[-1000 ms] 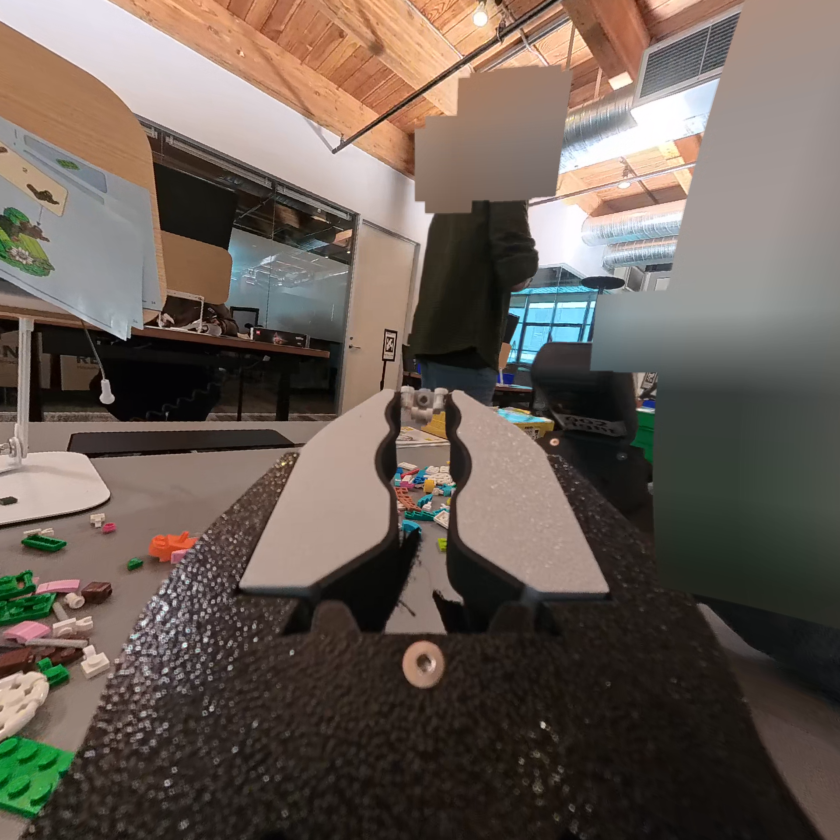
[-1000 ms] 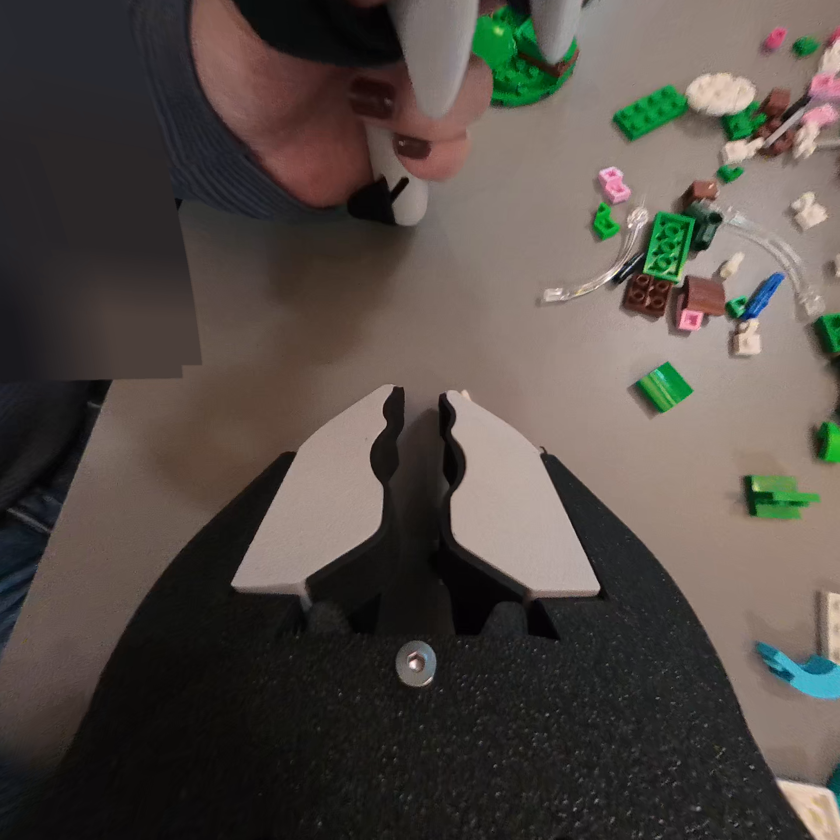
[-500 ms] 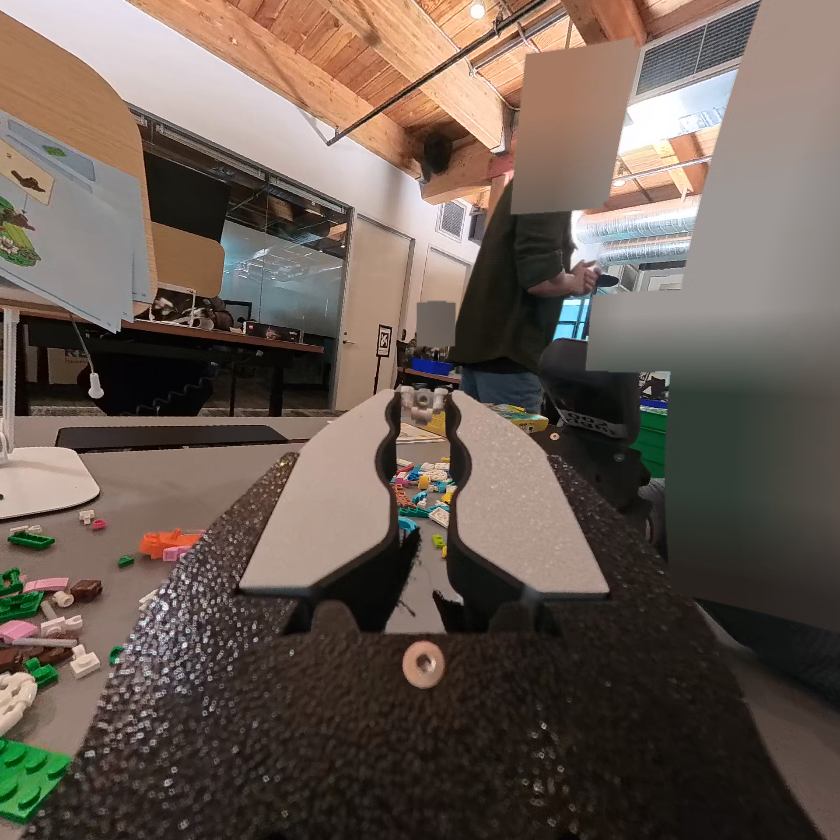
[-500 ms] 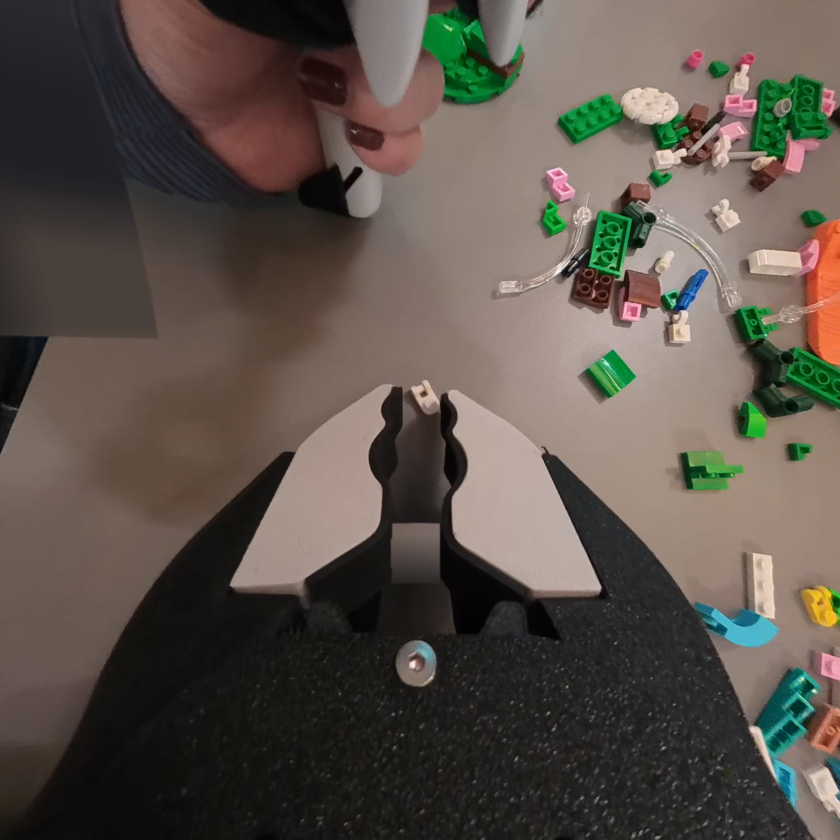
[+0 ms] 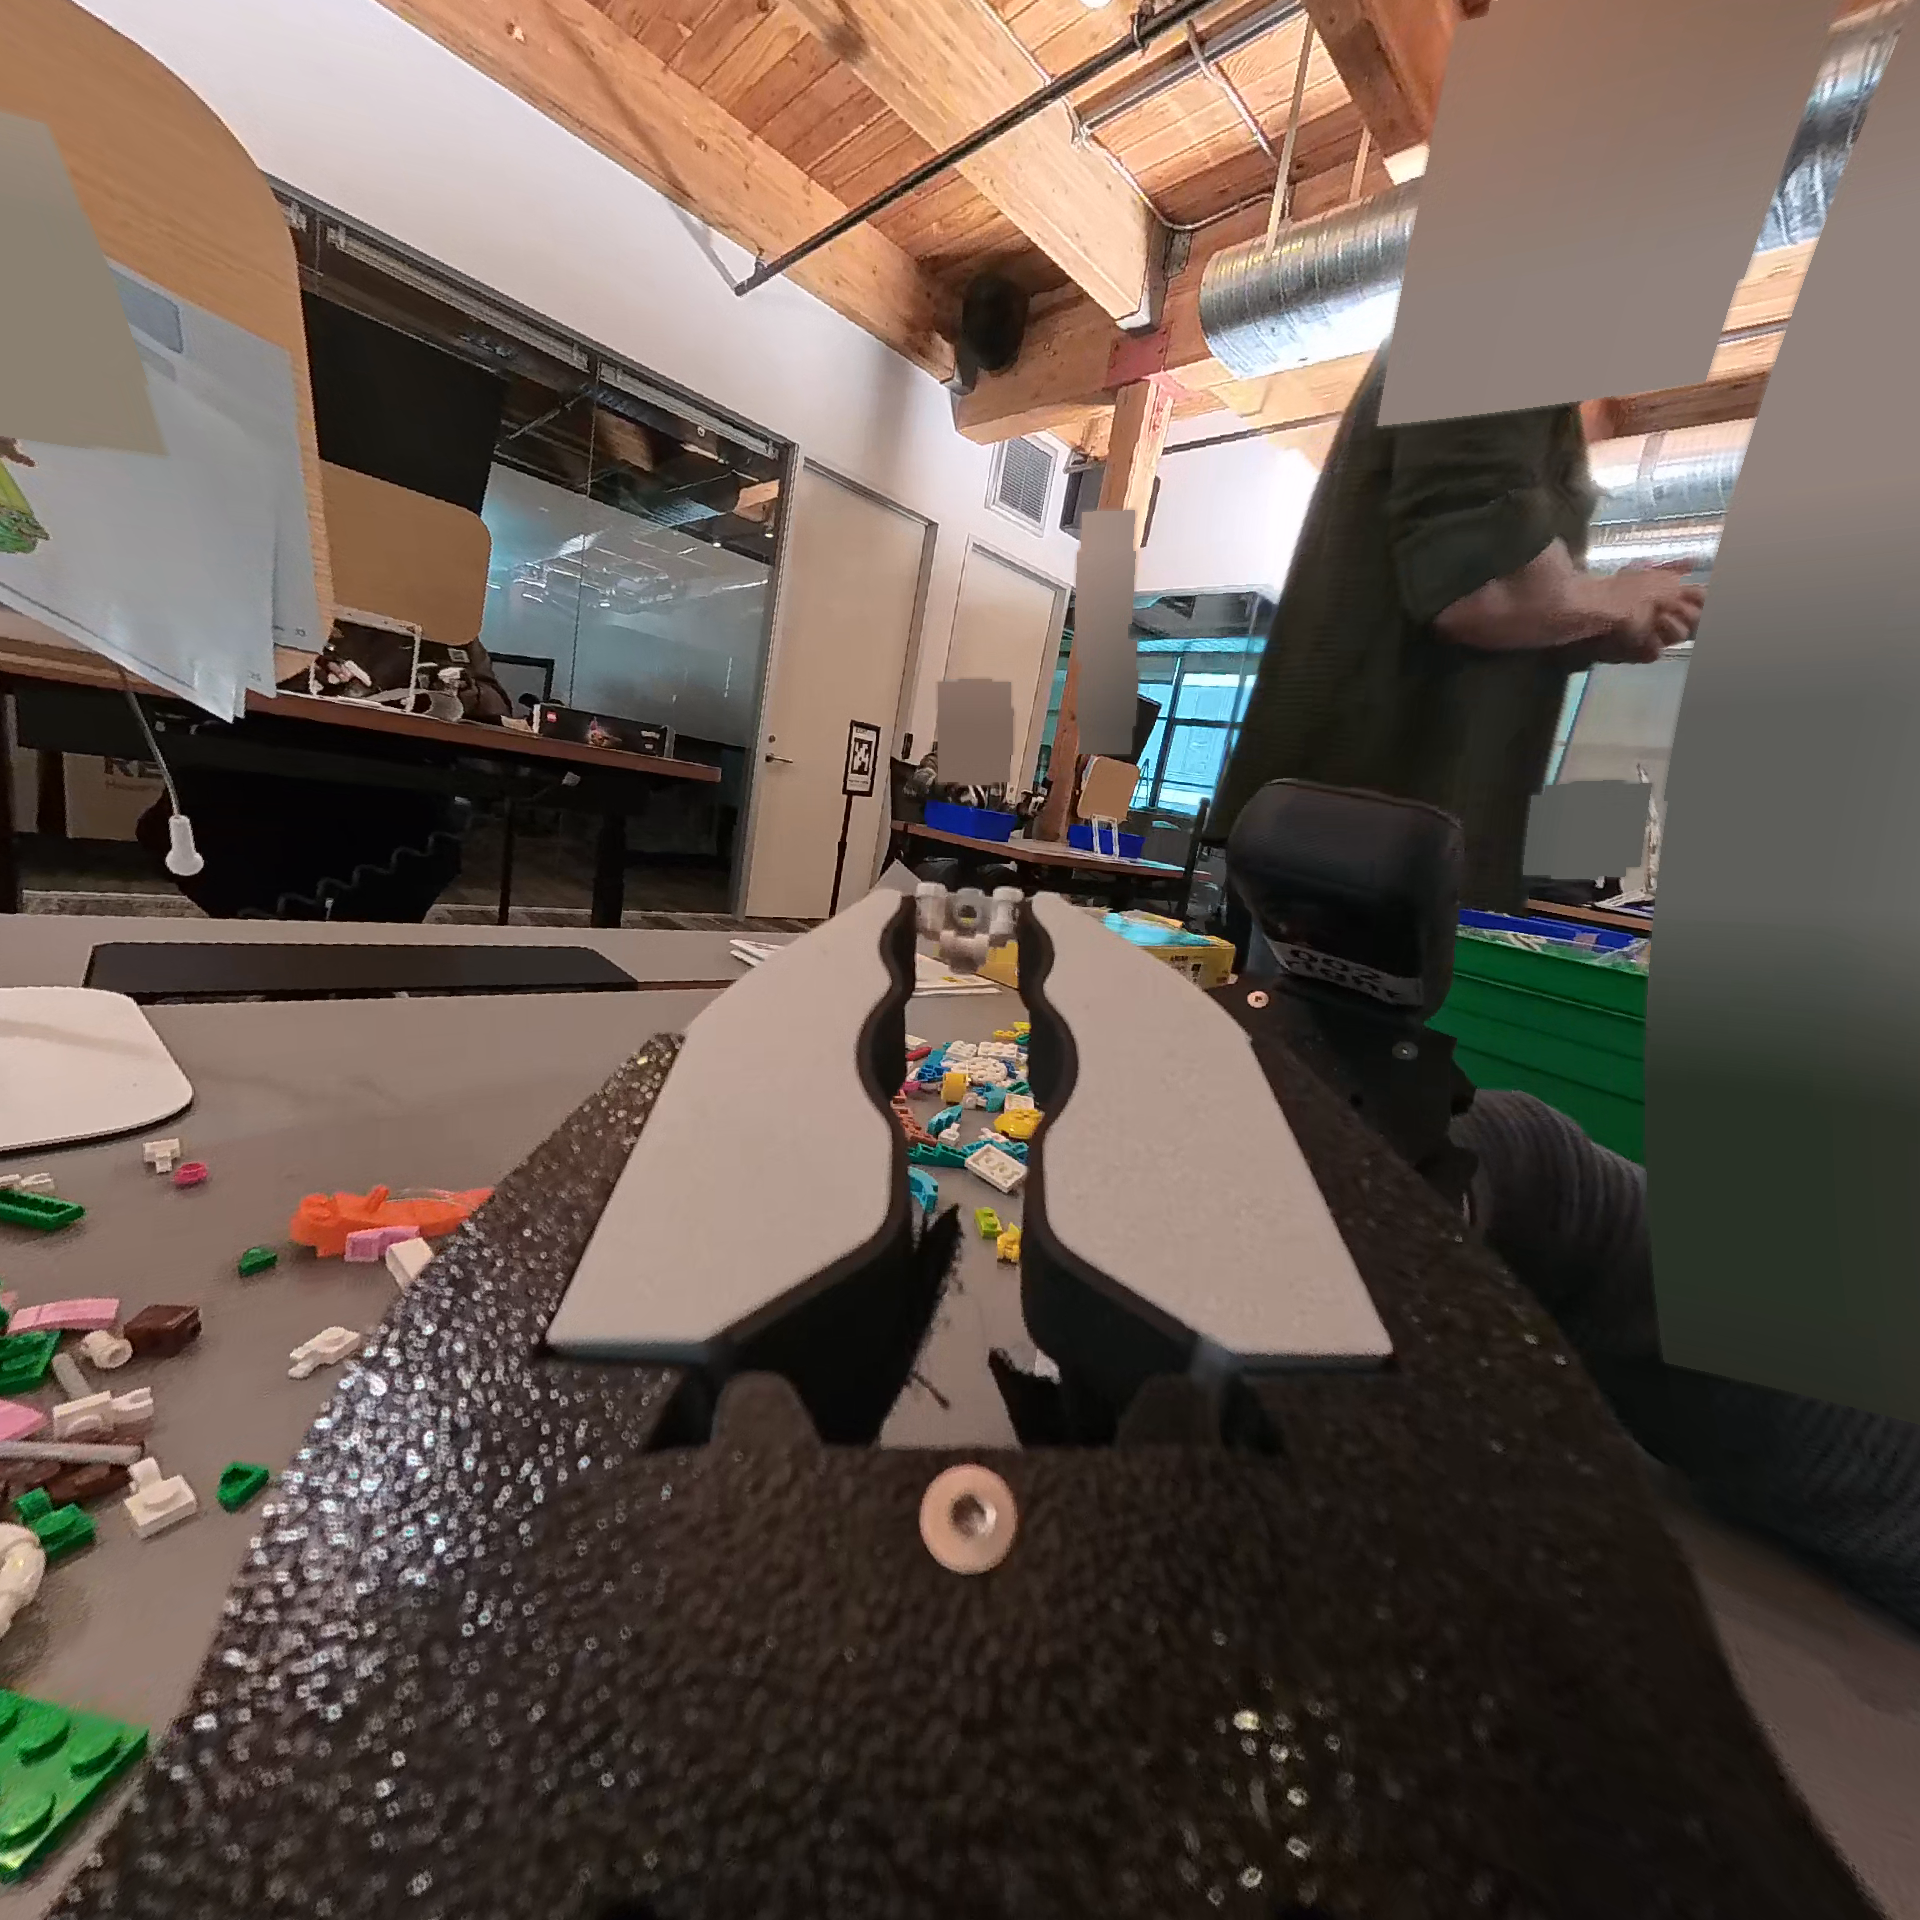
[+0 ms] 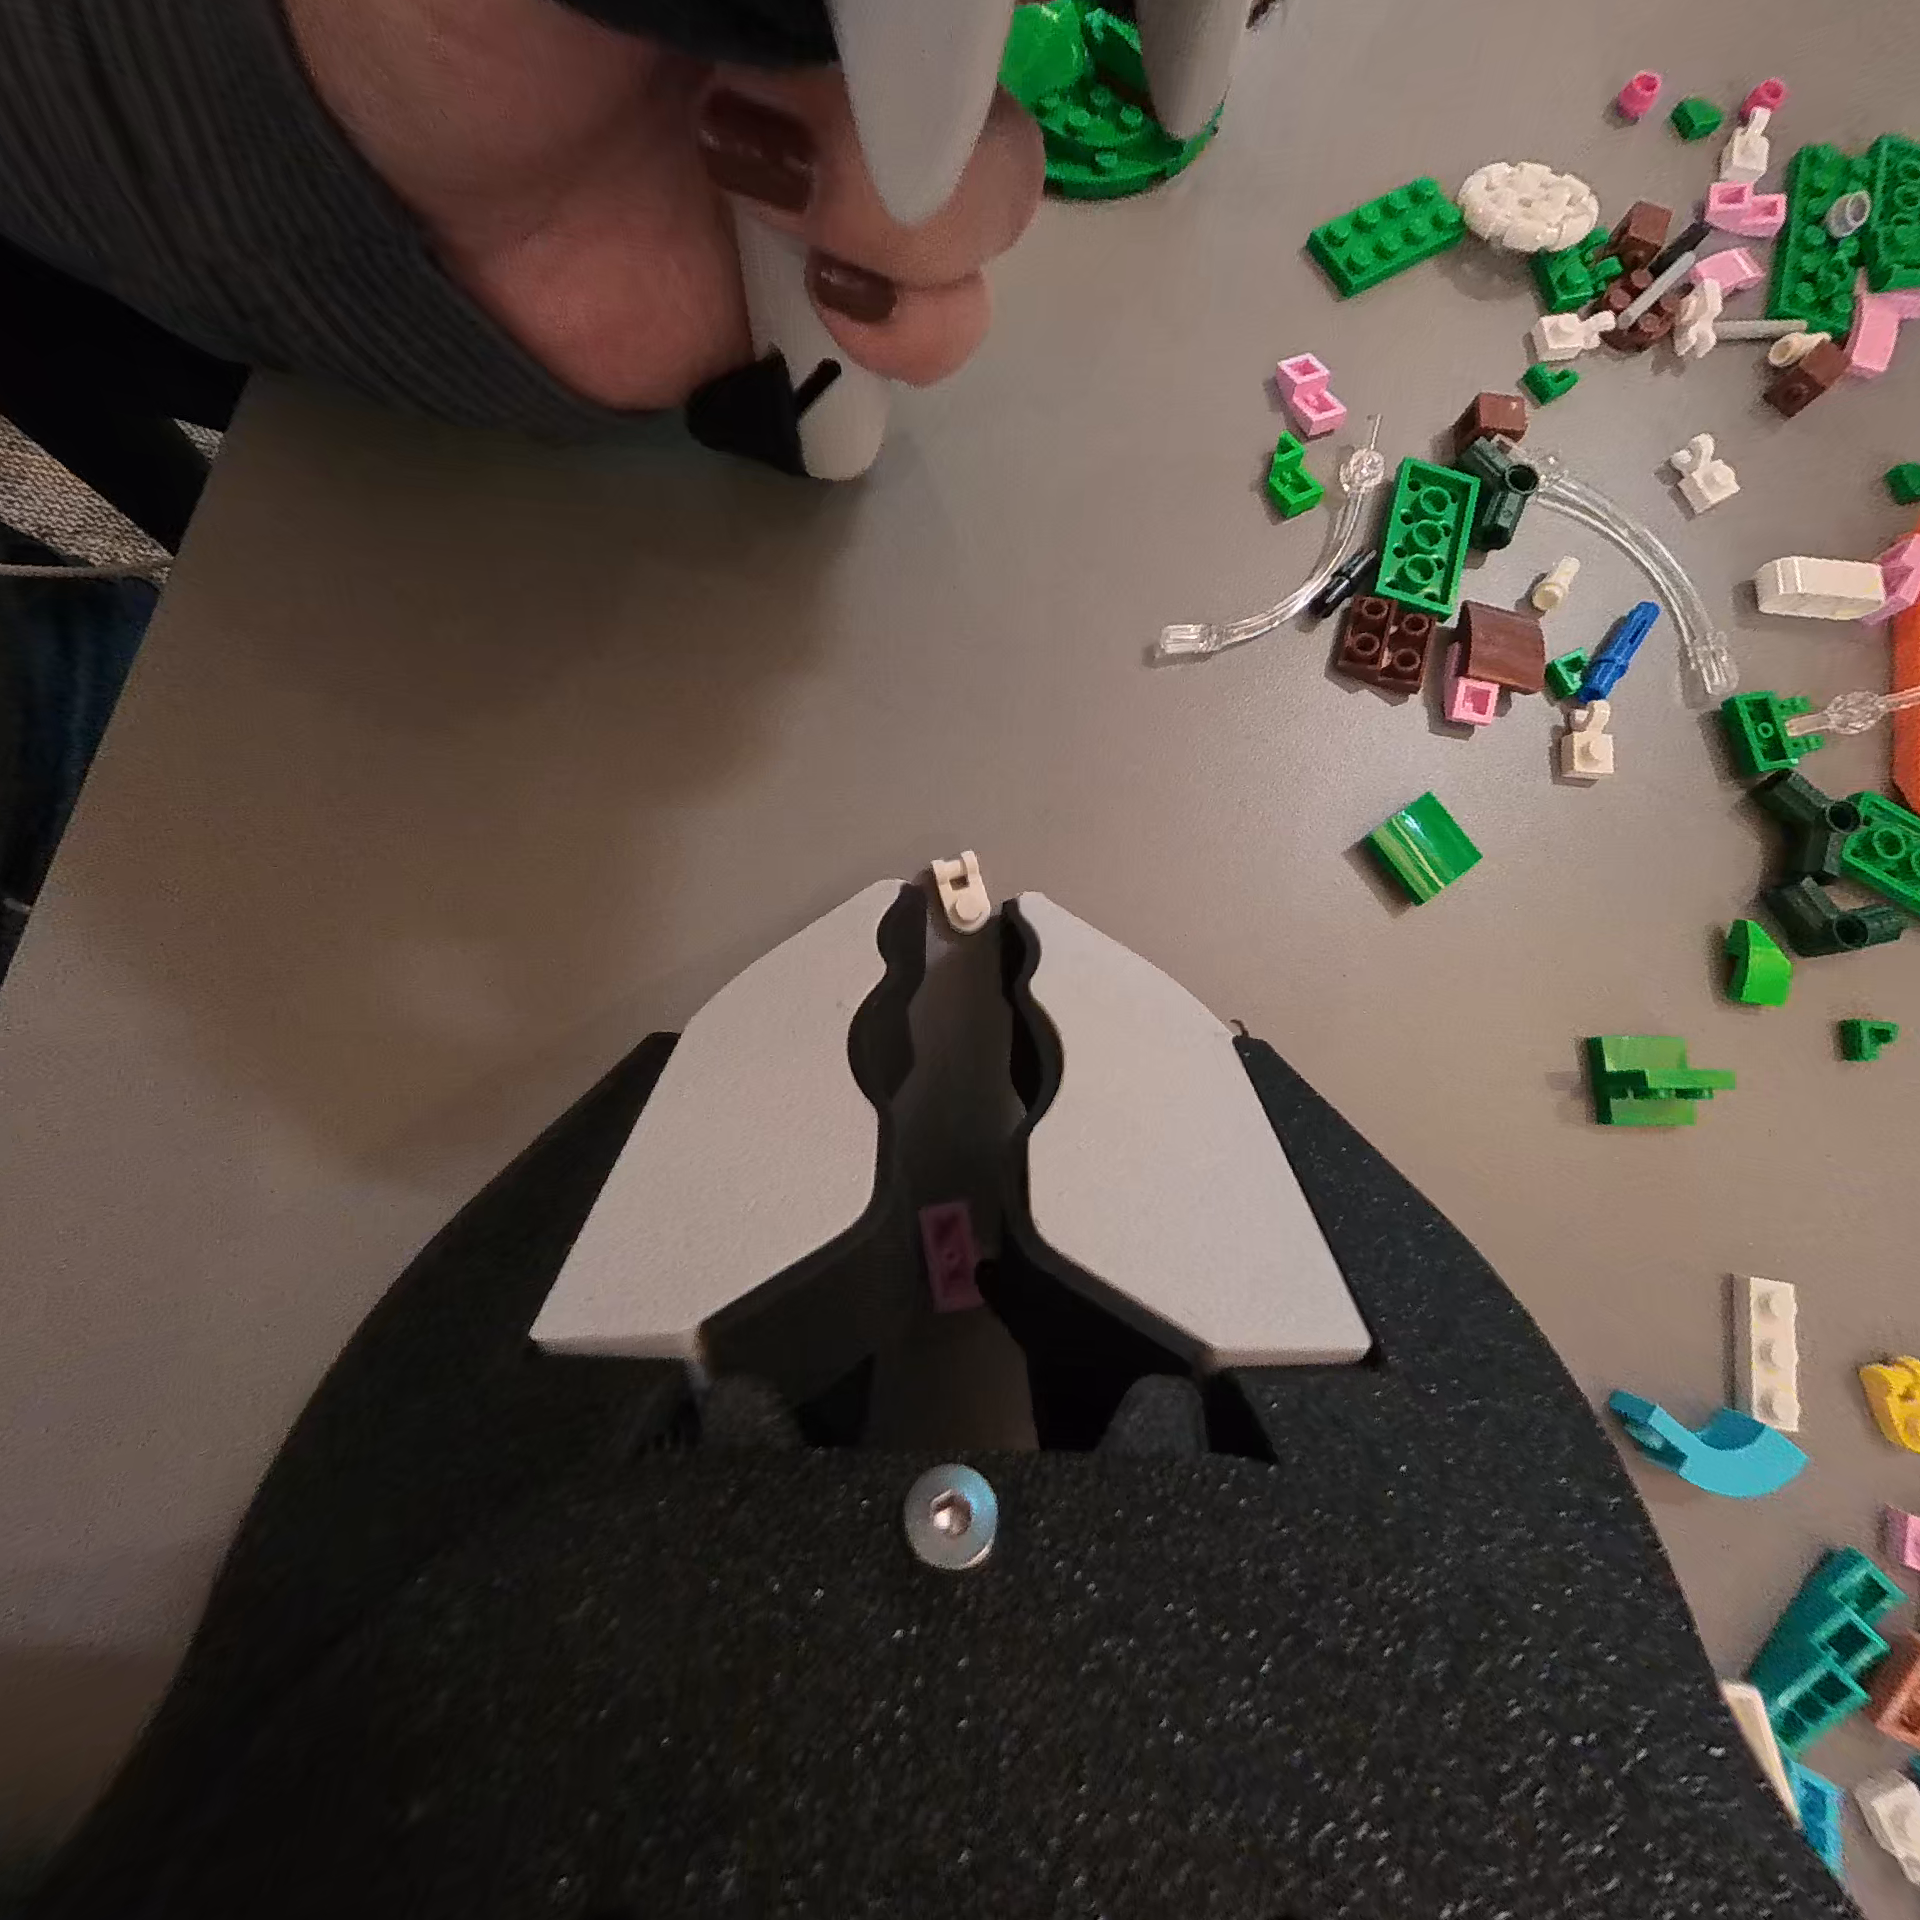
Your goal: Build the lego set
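My left gripper (image 5: pixel 964 916) is shut on a small grey-and-white lego assembly (image 5: pixel 966 925) and holds it level above the grey table (image 5: pixel 343 1049). In the right wrist view its fingers (image 6: pixel 914 114) show at the top, held by a hand, in front of a round green build (image 6: pixel 1091 125). My right gripper (image 6: pixel 961 906) is shut on a small white clip piece (image 6: pixel 958 891) that sticks out past its tips, above bare table (image 6: pixel 582 748). A pink piece (image 6: pixel 950 1259) shows in the gap between the jaws, farther back.
Loose bricks lie scattered on the right: a green plate (image 6: pixel 1425 542), clear curved rods (image 6: pixel 1631 561), brown bricks (image 6: pixel 1382 644), a teal curved piece (image 6: pixel 1714 1455). A white stand base (image 5: pixel 73 1060), an orange piece (image 5: pixel 364 1216) and a booklet (image 5: pixel 156 582) are on the left. A person (image 5: pixel 1455 644) stands behind. The grippers' ends are close to 15 centimeters from one another.
My right gripper has risen away from the table with the white clip piece at its tips, so more of the table shows. The left view has swung a little; the person behind has moved right.
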`<control>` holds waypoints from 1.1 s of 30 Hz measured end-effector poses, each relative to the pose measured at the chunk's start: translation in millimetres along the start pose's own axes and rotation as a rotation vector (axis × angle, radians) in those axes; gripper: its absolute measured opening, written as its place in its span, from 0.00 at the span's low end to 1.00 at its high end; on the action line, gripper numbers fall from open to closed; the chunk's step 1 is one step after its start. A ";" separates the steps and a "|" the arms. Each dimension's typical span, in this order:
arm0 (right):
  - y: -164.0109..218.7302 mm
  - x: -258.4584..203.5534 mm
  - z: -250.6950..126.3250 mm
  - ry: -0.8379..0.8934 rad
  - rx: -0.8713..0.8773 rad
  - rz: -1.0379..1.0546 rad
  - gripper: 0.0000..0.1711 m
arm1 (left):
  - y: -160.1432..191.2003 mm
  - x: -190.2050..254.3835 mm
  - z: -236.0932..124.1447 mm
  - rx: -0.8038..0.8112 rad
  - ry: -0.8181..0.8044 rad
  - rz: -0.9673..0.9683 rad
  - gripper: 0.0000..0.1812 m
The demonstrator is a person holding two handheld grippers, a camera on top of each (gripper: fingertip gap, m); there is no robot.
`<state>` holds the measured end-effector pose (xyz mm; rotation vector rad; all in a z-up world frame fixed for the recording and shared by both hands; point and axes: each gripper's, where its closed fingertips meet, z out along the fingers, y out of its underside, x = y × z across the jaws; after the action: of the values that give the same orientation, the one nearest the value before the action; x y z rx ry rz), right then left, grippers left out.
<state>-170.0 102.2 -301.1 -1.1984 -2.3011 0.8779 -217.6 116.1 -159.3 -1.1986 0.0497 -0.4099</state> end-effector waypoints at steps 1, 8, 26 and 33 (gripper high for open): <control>-0.2 -0.1 0.4 0.001 0.000 -0.003 0.08 | 0.0 -0.1 0.0 0.000 0.000 0.000 0.10; -1.2 -1.8 1.1 -0.005 0.003 -0.012 0.06 | 0.9 0.1 0.4 -0.005 0.003 -0.006 0.10; -3.3 -1.3 2.4 0.007 0.012 -0.032 0.08 | 2.3 0.4 0.9 -0.010 0.007 -0.014 0.10; -3.4 -3.7 2.7 -0.009 0.012 -0.034 0.05 | 2.5 0.3 1.1 -0.011 0.008 -0.017 0.10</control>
<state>-171.5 96.8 -301.0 -1.1491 -2.3133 0.8856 -216.4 117.8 -161.1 -1.2091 0.0494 -0.4298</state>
